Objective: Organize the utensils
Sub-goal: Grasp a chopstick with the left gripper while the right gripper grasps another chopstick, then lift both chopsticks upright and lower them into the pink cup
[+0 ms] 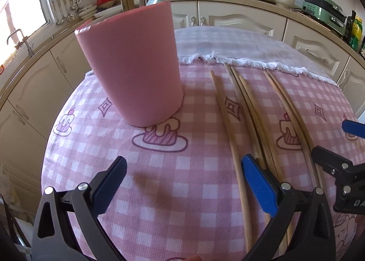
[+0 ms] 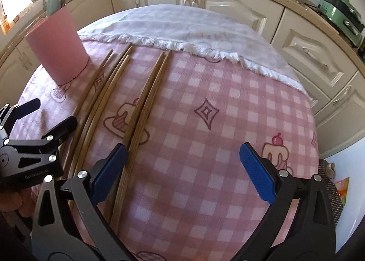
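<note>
Pink cup (image 1: pixel 130 64) upright on the checked cloth (image 1: pixel 178 169), toward the left, holding a few utensils whose handles stick out of its top. Five wooden chopsticks (image 1: pixel 248 110) flat on the cloth to the right of the cup, near it but apart, running roughly parallel from the near edge toward the white fringe (image 1: pixel 239 60): one alone nearest the cup, then two together, then a darker pair (image 2: pixel 146 101) farthest right.

Left gripper (image 1: pixel 183 183) low over the cloth in front of the cup, jaws wide apart and empty, right finger (image 1: pixel 257 183) over the near ends of the middle chopsticks.

Right gripper (image 2: pixel 182 169) just right of the chopsticks, jaws likewise spread with nothing between them, left finger (image 2: pixel 109 169) beside the darker pair; contact not discernible.

Kitchen cabinets (image 2: pixel 228 3) behind.
</note>
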`<state>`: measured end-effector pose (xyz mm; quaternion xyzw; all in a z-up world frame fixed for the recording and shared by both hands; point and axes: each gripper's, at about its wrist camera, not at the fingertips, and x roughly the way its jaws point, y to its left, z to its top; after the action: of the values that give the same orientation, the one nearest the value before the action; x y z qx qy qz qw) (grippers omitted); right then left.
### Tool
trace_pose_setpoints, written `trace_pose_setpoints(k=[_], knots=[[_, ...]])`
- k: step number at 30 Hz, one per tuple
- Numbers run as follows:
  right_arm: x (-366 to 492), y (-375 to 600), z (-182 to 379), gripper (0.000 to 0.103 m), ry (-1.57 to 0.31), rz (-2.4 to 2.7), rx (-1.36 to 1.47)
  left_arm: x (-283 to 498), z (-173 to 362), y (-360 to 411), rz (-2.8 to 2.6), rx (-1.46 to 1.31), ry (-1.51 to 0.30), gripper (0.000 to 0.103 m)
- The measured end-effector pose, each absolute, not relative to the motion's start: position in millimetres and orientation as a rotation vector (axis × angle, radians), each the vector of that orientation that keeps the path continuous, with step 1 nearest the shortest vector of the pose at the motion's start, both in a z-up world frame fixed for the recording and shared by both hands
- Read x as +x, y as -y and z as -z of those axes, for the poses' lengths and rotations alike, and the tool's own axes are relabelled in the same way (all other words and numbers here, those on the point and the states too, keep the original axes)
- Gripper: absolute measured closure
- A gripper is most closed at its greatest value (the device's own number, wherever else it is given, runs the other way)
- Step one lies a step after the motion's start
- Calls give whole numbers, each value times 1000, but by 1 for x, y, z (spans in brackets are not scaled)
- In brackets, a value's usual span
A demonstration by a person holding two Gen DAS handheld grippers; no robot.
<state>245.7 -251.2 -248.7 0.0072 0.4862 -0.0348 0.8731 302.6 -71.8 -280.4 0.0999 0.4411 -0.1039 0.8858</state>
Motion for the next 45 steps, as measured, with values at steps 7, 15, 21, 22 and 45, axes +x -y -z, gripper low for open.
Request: trace_pose_setpoints(k=[7, 15, 21, 22, 45], knots=[[254, 247, 251, 29, -1016, 83, 22, 309, 280, 75, 215, 204, -922, 5], [243, 240, 246, 93, -997, 0, 4, 315, 278, 79, 272, 163, -927, 35], [210, 247, 246, 96, -1015, -81, 24, 307, 273, 94, 351, 196, -921, 96], [203, 248, 245, 96, -1022, -92, 18, 304, 274, 94, 354, 198, -917, 97], [267, 257, 243, 97, -1024, -162, 129, 312, 268, 89, 399, 157, -937, 98]])
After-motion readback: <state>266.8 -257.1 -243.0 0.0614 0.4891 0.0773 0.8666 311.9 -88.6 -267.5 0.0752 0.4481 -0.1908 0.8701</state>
